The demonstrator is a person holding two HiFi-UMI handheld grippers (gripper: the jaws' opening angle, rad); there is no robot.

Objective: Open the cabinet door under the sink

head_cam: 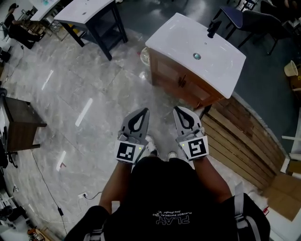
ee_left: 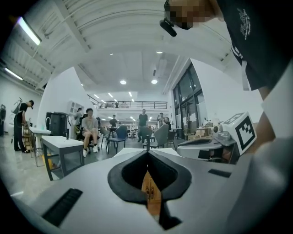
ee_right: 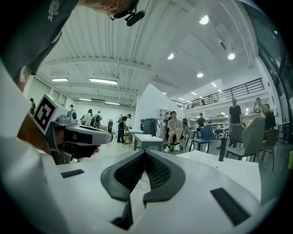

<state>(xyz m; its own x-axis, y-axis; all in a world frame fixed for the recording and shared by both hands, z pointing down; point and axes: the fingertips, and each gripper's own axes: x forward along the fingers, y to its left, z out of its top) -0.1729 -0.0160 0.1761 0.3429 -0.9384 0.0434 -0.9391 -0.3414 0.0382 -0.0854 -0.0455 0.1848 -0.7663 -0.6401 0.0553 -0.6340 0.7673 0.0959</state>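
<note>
The sink cabinet (head_cam: pixel 181 77) stands ahead on the floor, with brown wooden doors under a white top (head_cam: pixel 221 61) that carries a black faucet (head_cam: pixel 213 28). Both grippers are held side by side in front of the person, a stretch short of the cabinet. My left gripper (head_cam: pixel 143 111) is shut and empty. My right gripper (head_cam: pixel 178 109) is shut too, holding nothing. In the left gripper view the wooden doors (ee_left: pixel 150 192) show through the gap below the closed tips (ee_left: pixel 147 151). The right gripper view has the white top (ee_right: pixel 229 167) and faucet (ee_right: pixel 222 148) past the closed tips (ee_right: pixel 145 151).
A wooden pallet (head_cam: pixel 240 136) lies right of the cabinet, with a cardboard box (head_cam: pixel 282 193) beyond it. A white-topped dark table (head_cam: pixel 89 14) stands at the back left and a dark side table (head_cam: pixel 19 122) at the left. People sit on chairs (ee_left: pixel 89 128) in the background.
</note>
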